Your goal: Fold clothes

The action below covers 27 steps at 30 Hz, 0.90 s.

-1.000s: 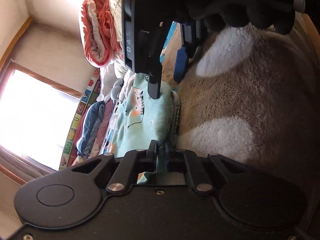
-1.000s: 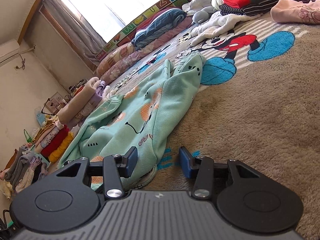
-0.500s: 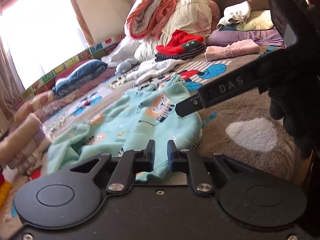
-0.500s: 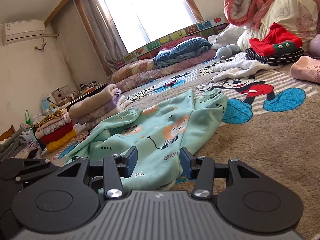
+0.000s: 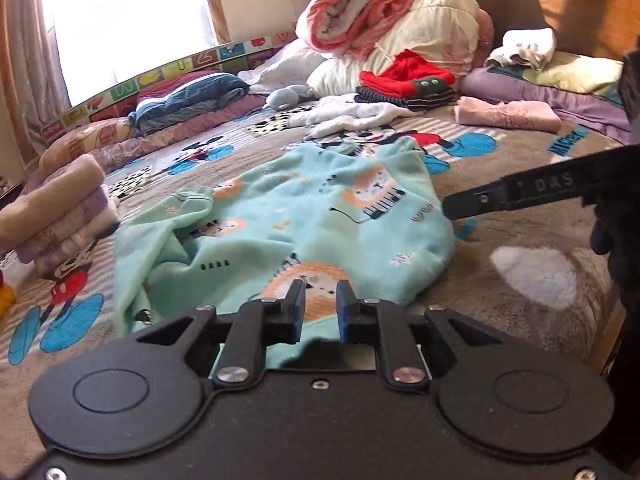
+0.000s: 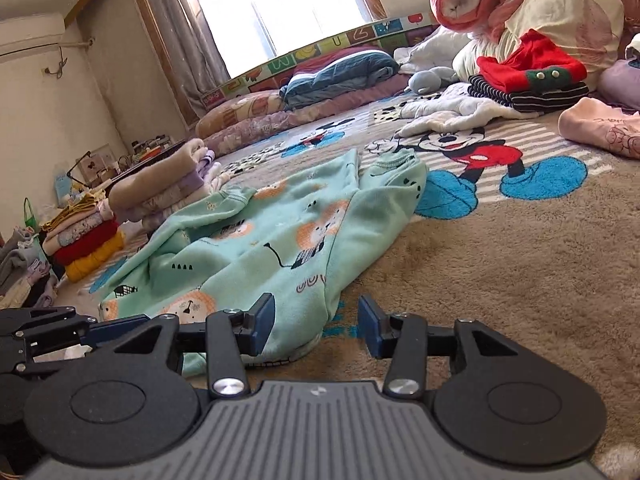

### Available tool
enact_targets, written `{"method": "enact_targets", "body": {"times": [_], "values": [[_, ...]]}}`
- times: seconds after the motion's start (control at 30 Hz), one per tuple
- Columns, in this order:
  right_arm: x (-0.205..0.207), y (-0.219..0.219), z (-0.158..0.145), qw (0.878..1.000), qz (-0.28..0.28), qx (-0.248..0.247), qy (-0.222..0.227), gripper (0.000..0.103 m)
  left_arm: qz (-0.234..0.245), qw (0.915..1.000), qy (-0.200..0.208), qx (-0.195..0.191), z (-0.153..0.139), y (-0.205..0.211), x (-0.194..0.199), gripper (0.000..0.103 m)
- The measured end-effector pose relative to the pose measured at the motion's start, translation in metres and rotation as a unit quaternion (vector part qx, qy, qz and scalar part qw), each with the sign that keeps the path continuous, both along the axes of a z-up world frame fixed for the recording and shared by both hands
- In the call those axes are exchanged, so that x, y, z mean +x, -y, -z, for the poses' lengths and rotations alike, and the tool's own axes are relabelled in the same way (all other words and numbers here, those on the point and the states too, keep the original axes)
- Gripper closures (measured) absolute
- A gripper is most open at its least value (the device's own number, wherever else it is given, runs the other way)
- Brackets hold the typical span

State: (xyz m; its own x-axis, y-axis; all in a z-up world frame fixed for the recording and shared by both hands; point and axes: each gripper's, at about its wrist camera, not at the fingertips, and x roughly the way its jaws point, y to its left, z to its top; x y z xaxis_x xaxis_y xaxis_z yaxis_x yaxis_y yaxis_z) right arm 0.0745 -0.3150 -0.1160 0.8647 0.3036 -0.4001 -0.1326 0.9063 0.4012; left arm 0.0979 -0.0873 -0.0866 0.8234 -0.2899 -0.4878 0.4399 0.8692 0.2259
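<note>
The left gripper [image 5: 319, 304] fingers, just opened slightly, stand narrowly apart with nothing pinched; the right gripper [image 6: 316, 326] fingers are spread, empty. The mint garment [image 5: 288, 236] lies crumpled on the bed blanket [image 6: 520, 248], its near hem just beyond both. Soft and light, it is probably best pinched at hem corners.

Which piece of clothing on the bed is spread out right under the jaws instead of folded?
The mint green lion-print garment; the red garment and pink garment lie folded farther back.
</note>
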Motion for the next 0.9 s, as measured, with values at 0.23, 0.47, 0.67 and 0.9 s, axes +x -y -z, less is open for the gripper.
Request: {"method": "enact_targets", "body": {"times": [0.23, 0.47, 0.67, 0.9], "values": [[0.009, -0.011, -0.013, 0.999, -0.022, 0.021, 0.037, 0.056, -0.076, 0.9960, 0.006, 0.047, -0.027, -0.025, 0.057, 0.072], [0.027, -0.048, -0.012, 0.996, -0.082, 0.023, 0.024, 0.053, -0.095, 0.9882, 0.000, 0.120, -0.033, -0.019, 0.120, 0.066], [0.040, -0.061, -0.002, 0.994, -0.106, 0.011, -0.008, 0.051, -0.072, 0.9771, -0.038, 0.197, -0.007, 0.002, 0.165, 0.066], [0.046, -0.061, 0.005, 0.993, -0.116, 0.018, -0.021, 0.051, -0.061, 0.9540, -0.054, 0.288, 0.020, 0.034, 0.203, 0.064]]}}
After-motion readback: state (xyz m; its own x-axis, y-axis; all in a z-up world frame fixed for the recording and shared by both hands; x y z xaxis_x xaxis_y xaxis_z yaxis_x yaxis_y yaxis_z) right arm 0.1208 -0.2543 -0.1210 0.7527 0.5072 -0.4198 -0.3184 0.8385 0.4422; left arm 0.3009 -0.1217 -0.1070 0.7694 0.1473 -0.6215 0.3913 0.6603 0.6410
